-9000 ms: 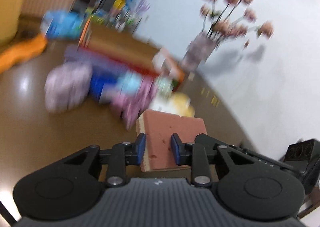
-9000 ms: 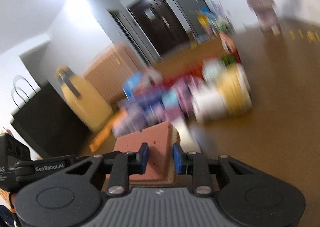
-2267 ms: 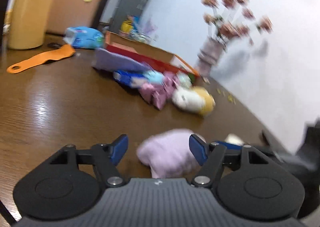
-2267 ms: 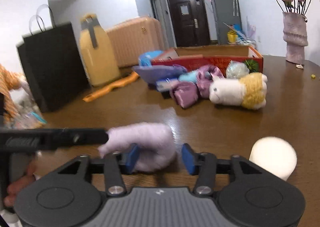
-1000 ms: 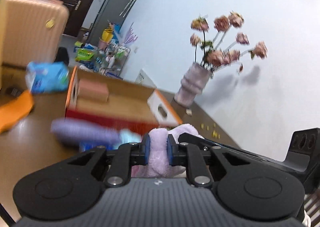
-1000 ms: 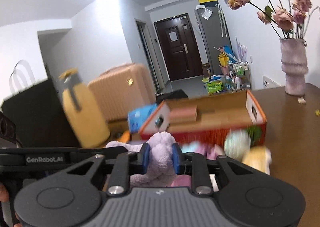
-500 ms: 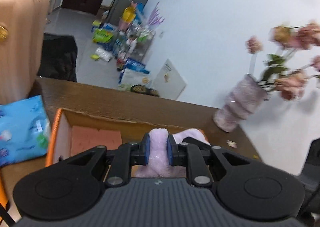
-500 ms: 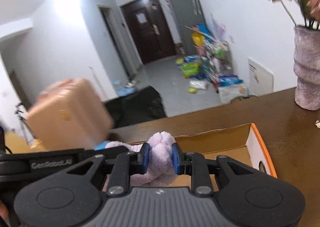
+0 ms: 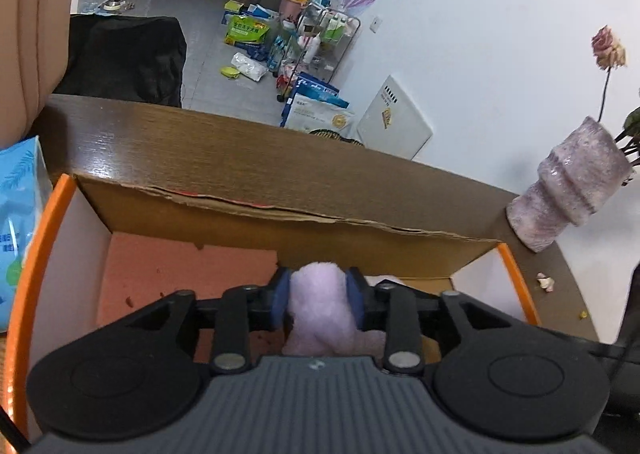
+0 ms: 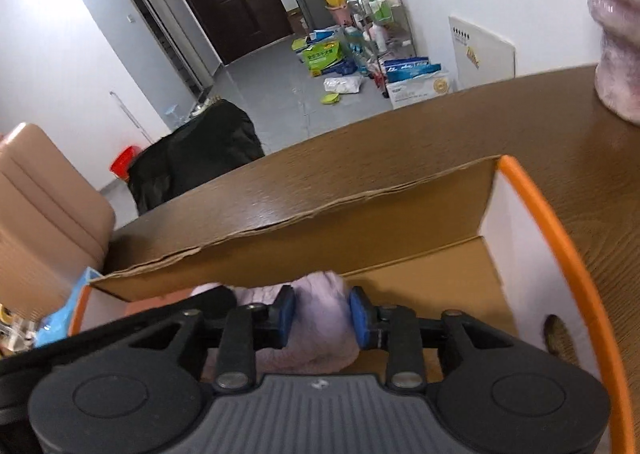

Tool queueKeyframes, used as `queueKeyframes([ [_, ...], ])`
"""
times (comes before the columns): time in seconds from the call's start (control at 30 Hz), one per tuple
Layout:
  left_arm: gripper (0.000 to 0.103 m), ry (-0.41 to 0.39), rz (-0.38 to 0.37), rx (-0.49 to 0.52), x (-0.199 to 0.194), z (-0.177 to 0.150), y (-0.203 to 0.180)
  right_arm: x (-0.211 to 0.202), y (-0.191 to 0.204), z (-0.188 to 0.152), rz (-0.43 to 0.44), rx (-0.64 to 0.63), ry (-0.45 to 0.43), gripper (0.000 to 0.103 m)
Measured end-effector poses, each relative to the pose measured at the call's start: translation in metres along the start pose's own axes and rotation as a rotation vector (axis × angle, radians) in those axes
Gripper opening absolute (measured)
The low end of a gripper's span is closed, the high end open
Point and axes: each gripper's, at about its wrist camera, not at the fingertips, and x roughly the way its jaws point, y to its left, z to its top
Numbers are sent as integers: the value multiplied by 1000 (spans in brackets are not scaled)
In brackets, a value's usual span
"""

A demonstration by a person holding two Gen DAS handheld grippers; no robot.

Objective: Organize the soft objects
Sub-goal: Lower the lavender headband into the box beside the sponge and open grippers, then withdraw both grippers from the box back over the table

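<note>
A lilac plush (image 9: 320, 314) sits between the blue pads of my left gripper (image 9: 319, 296), low inside the cardboard box (image 9: 280, 222) with orange rims. The same lilac plush (image 10: 320, 334) also fills my right gripper (image 10: 322, 316). Both pairs of jaws are opening, and the plush still touches the pads on each side. A salmon foam block (image 9: 180, 274) lies flat on the box floor to the left of the plush. The right part of the box (image 10: 440, 278) floor is bare cardboard. The plush's underside is hidden behind the gripper bodies.
The box stands on a brown wooden table (image 9: 240, 150). A mauve vase (image 9: 568, 202) with flowers is at the right, close to the box corner. A blue packet (image 9: 16, 214) lies left of the box. A tan suitcase (image 10: 40, 194) stands beyond the table's left end.
Both grippers came forward and down with the plush, from above the table's pile into the box. The blue pads of each now stand wider apart around the plush.
</note>
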Motion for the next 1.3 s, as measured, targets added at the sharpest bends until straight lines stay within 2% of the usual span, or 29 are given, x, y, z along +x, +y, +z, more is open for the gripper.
queueKeyframes([
  [0.03, 46, -8, 12, 1, -6, 0, -1, -2, 3, 1, -10, -15, -15, 33],
  [0.17, 53, -56, 45, 45, -49, -1, -8, -28, 11, 2, 1, -38, -78, 53],
  [0.27, 59, -117, 84, 89, -92, -7, -14, -71, 13, 1, 18, -59, -121, 53],
  [0.33, 65, -168, 127, 148, -123, -18, -20, -101, 17, -2, 23, -85, -149, 54],
  [0.43, 72, -257, 195, 241, -171, -40, -31, -152, 21, -15, 34, -117, -202, 61],
  [0.53, 82, -361, 244, 322, -220, -76, -38, -199, 21, -37, 58, -145, -247, 67],
  [0.63, 91, -470, 299, 385, -263, -119, -42, -243, 20, -65, 109, -169, -276, 70],
  [0.7, 92, -505, 302, 405, -285, -146, -45, -274, 19, -89, 150, -176, -297, 72],
  [0.83, 94, -530, 233, 325, -325, -200, -38, -323, 18, -138, 213, -219, -340, 76],
  [0.9, 96, -548, 200, 280, -343, -232, -33, -342, 17, -166, 243, -247, -367, 82],
  [1.0, 96, -565, 191, 259, -360, -273, -30, -362, 14, -213, 261, -283, -401, 84],
  [1.13, 97, -603, 217, 277, -375, -322, -30, -381, 13, -277, 245, -349, -445, 85],
  [1.2, 98, -644, 240, 278, -383, -348, -31, -389, 10, -311, 213, -361, -496, 85],
  [1.3, 100, -689, 231, 264, -397, -383, -28, -397, 5, -356, 158, -360, -558, 87],
])
